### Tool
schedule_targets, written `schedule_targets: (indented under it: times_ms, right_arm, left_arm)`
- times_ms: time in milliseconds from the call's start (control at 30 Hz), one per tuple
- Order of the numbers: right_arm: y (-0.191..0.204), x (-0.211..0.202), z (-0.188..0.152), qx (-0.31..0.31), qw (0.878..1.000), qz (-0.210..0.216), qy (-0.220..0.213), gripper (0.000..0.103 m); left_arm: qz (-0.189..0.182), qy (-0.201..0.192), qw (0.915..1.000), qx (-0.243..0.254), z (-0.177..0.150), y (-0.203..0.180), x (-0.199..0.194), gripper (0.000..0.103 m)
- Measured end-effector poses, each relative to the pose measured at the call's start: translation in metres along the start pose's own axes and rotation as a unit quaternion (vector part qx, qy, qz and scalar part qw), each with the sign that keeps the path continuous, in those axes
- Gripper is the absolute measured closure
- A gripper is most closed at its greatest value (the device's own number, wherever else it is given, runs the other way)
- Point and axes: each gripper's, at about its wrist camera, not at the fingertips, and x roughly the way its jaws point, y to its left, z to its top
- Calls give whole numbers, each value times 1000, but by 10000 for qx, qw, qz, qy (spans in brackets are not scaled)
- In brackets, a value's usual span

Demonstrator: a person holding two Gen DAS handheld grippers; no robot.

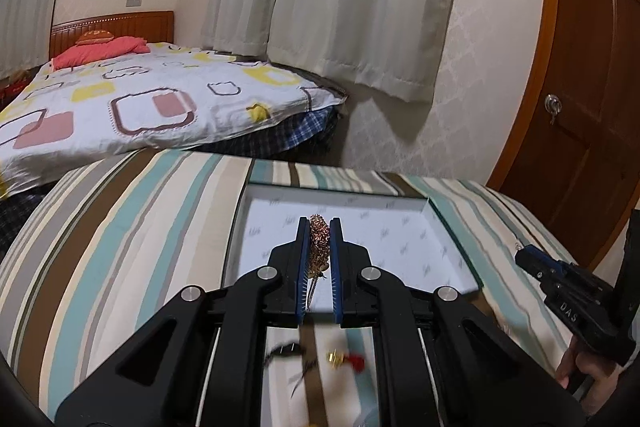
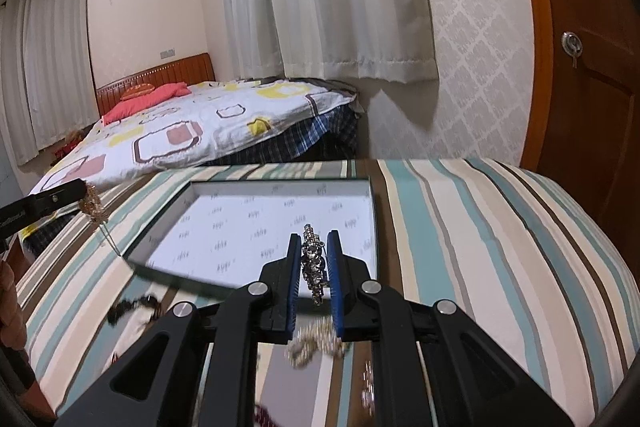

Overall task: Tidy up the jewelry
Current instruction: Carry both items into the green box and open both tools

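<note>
Pinching both: left gripper (image 1: 319, 227) on gold necklace (image 1: 319, 247), right gripper (image 2: 314, 241) on silver necklace (image 2: 313, 263). Light, limp, tangle-prone; best gripped at bunched clusters, above box (image 2: 168, 247).

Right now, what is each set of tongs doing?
Left tongs: closed on a gold sparkly necklace.
Right tongs: closed on a silver sparkly necklace.
</note>
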Motion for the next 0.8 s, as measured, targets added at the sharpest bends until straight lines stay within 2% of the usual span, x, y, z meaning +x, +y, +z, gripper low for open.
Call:
schedule_targets:
  times_ms: [133, 333, 467, 800]
  right_arm:
    - [-4, 22, 7, 51, 10000, -10, 62, 89]
    - [-12, 67, -4, 184, 9983, 22, 552, 89]
    - [-15, 88, -16, 196, 9960, 2, 876, 89]
    - [-18, 116, -33, 228, 9891, -11, 1456, 89]
  left_arm:
    - [30, 101, 9999, 30, 6, -1, 35, 93]
    - [127, 839, 9964, -30, -20, 10, 100, 93]
    - [194, 1256, 9918, -94, -40, 19, 127, 93]
    - [310, 1679, 9852, -140, -57, 29, 147, 93]
